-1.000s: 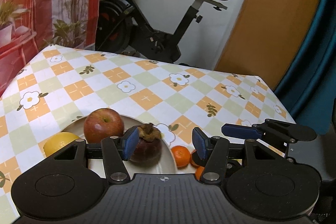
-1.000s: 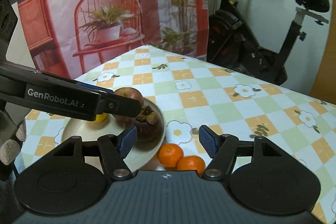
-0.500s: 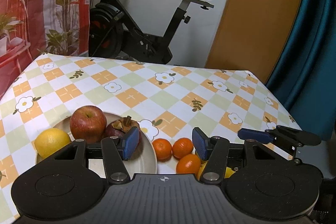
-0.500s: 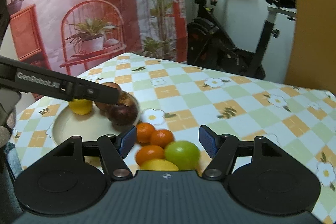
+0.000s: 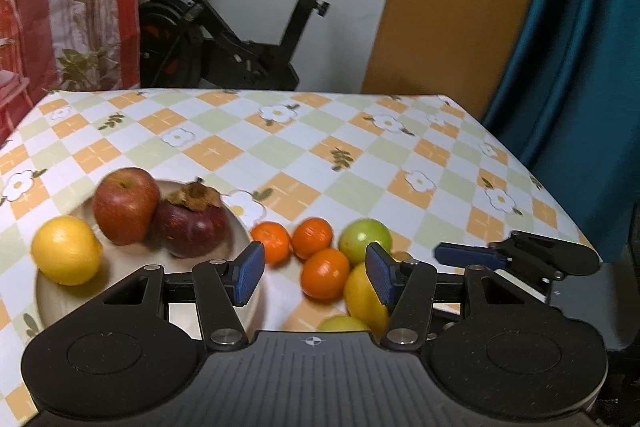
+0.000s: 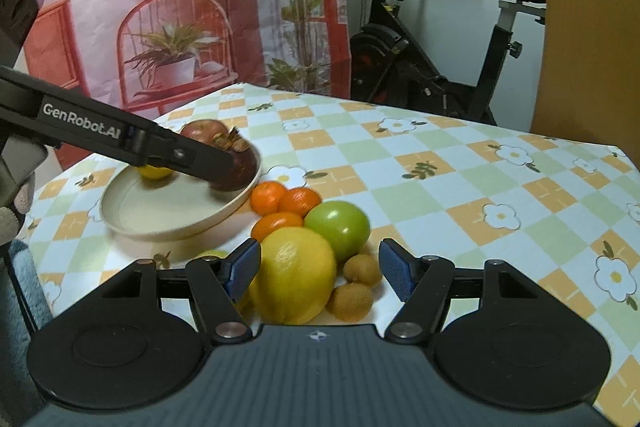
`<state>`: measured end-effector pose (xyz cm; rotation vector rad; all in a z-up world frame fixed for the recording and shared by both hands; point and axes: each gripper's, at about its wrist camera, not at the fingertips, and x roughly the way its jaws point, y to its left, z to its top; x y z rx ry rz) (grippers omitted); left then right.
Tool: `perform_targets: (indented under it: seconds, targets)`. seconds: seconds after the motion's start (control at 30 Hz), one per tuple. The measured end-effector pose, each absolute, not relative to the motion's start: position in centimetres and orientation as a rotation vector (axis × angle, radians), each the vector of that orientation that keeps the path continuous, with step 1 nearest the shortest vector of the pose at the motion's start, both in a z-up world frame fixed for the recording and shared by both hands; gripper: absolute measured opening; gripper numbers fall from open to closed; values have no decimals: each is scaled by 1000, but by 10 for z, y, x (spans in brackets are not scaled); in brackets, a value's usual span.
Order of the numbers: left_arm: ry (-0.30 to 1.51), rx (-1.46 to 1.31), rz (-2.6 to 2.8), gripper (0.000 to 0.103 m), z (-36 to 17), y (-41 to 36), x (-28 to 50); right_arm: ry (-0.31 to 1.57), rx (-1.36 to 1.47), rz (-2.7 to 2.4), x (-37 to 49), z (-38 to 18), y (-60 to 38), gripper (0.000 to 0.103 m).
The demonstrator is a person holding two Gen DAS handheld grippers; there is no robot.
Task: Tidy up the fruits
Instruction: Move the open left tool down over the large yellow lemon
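Right wrist view only: two kiwis [image 6: 357,285] right of big lemon [image 6: 294,275]. Left wrist view only: apple [image 5: 126,205] on plate [image 5: 52,303]. Both hand-held grippers, left [image 5: 316,277] and right [image 6: 320,273], spread, pinching nothing.

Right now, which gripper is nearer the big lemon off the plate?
Right. The right gripper frames the lemon between open fingers, not touching. The left gripper is over by the plate, near the mangosteen.

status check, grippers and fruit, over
Left gripper and right gripper open, empty. Apple, mangosteen, lemon on plate; tangerines loose. Nothing blocking.
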<state>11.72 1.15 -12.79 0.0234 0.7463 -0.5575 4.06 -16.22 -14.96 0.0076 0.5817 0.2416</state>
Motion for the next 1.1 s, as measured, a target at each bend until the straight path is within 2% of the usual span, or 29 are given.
perform_targets:
  seconds: [0.13,0.2,0.37,0.63,0.8,1.03,1.1]
  targets:
    - [769,19,-591,58,-131,7,117,594,-16,264,39,-155,-157,67]
    - [786,19,-615,56,-134,2,118,593,-26,274,38,-157,-156,59]
    - [820,73,-676,56,-141,-17,121,611,-31,303,38,-161,-153,51]
    - [889,42,-683,55,-153,-31,140,606,-18,305,33,-165,-158,50]
    - [913,50,-712,45,-157,-37,142,603,-23,310,31,-165,-157,48]
    - [910,79,-729,44,-155,-37,137,617,-9,314,28,-165,-159,47]
    - [908,84,-735,44,-154,-37,135,634,13,314,28,-166,-160,49]
